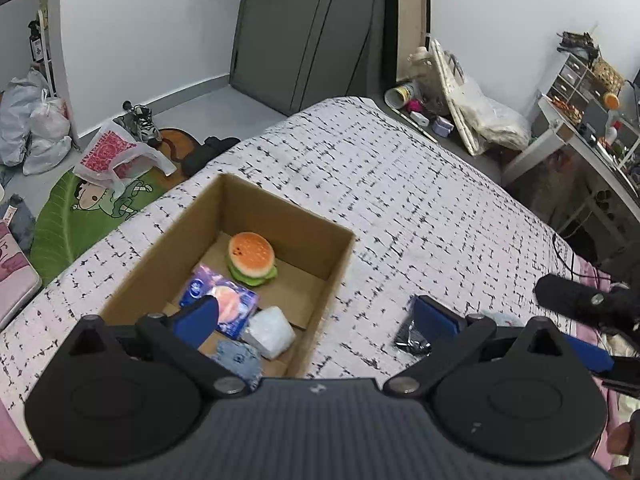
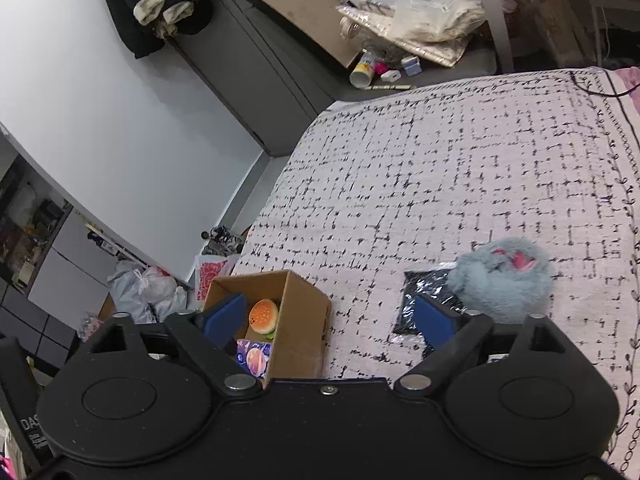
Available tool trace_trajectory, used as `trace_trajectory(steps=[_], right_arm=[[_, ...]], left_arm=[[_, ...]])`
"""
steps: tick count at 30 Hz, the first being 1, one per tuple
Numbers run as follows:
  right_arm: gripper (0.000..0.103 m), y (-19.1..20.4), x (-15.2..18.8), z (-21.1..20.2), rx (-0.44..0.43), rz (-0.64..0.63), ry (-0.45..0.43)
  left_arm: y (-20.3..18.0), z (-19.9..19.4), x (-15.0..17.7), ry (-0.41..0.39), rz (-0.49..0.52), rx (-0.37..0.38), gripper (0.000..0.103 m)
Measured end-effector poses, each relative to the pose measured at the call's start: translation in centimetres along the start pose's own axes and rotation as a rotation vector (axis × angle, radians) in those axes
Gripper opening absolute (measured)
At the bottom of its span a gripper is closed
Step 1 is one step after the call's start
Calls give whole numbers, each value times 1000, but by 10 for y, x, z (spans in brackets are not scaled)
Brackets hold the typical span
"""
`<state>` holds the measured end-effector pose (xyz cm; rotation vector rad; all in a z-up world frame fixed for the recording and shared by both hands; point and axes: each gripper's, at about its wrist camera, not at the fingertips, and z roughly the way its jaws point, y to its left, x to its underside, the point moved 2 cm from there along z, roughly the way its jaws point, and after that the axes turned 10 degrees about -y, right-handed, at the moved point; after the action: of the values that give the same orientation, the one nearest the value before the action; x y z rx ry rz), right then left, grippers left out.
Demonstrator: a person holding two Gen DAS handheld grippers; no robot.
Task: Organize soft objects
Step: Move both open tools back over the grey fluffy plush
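Observation:
An open cardboard box [image 1: 340, 264] stands on the bed. It holds a burger plush [image 1: 251, 258], a blue tissue pack [image 1: 224, 304], a white wrapped soft pack [image 1: 270, 332] and a blue denim item [image 1: 238, 356]. My left gripper [image 1: 316, 316] is open and empty, its left finger over the box. My right gripper [image 2: 328, 316] is open and empty above the bed, right of the box [image 2: 304, 312]. A grey-blue fluffy plush [image 2: 504, 276] lies on the bed partly over a black shiny packet [image 2: 424, 284], which also shows in the left wrist view [image 1: 412, 338].
The bed has a white cover [image 1: 400, 184] with black dashes. Left of it on the floor lie a green mat [image 1: 80, 216], plastic bags [image 1: 36, 124] and shoes [image 1: 140, 120]. A grey wardrobe [image 1: 304, 32] stands behind; a cluttered desk [image 1: 580, 128] stands on the right.

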<state>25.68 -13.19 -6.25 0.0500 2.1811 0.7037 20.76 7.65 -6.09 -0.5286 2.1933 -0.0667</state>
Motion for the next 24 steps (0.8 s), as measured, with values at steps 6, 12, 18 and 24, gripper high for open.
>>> trace_trajectory(steps=[6, 12, 18, 24], right_arm=[[94, -21, -7, -11, -16, 40, -7], [94, -45, -15, -19, -34, 107, -1], [96, -70, -20, -17, 8, 163, 18], [97, -97, -23, -22, 34, 243, 12]], left_arm=[[-23, -3, 5, -1, 18, -9, 103], [-47, -7, 7, 6, 39, -1, 102], [-69, -6, 5, 16, 38, 0, 102], [-95, 2, 7, 24, 50, 21, 102]])
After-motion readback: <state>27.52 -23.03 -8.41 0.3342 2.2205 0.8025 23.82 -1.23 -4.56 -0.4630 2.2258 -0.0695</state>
